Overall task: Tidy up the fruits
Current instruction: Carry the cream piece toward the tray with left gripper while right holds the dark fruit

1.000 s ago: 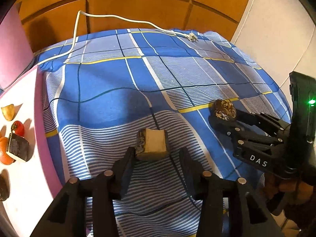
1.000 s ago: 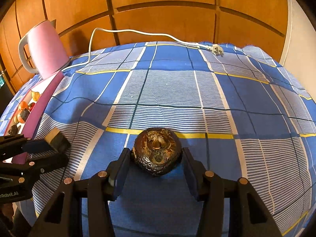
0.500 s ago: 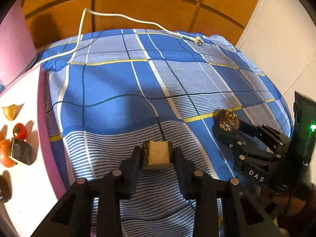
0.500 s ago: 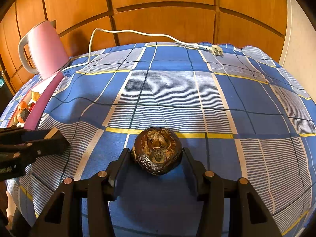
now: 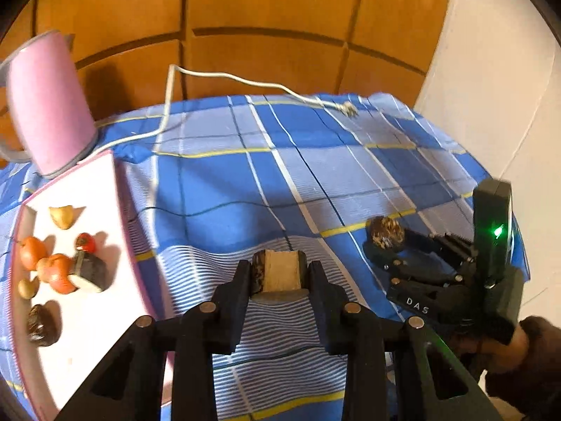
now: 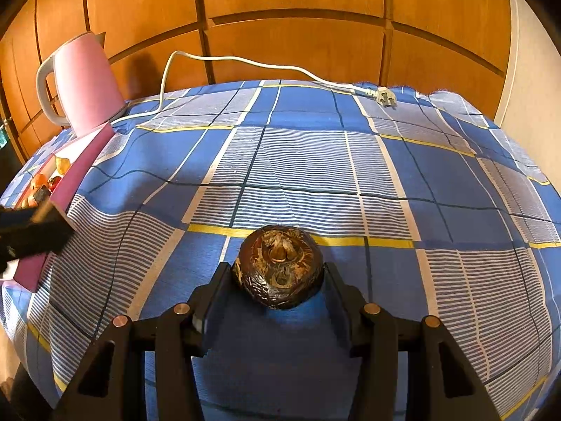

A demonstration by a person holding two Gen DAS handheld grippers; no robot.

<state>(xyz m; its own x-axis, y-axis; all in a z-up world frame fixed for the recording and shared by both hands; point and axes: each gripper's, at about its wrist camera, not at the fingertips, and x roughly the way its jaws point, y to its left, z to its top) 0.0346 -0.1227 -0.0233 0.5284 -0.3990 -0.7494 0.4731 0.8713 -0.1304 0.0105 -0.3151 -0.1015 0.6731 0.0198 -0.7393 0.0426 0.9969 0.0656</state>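
My left gripper (image 5: pixel 278 282) is shut on a chunk of fruit (image 5: pixel 280 270) with a tan cut face and dark rind, held just above the blue checked cloth (image 5: pixel 217 175). To its left lies a white tray with a pink rim (image 5: pixel 119 210). The tray holds orange fruits (image 5: pixel 56 270), a small red one (image 5: pixel 86 242), a yellow piece (image 5: pixel 63 215) and dark pieces (image 5: pixel 89 273). My right gripper (image 6: pixel 277 280) is shut on a round dark brown fruit (image 6: pixel 278 259) low over the cloth. The same right gripper (image 5: pixel 382 245) shows in the left wrist view.
A pink kettle (image 6: pixel 84 80) stands at the back left beside the tray. Its white cable (image 6: pixel 245 61) runs across the far side of the cloth to a plug (image 6: pixel 384 96). A wooden panel wall rises behind. A person's hand (image 5: pixel 515 343) holds the right gripper.
My left gripper closed on the tan chunk and rose with it, swinging toward the tray so that the tray and kettle came further into view. The right gripper and its fruit stayed still.
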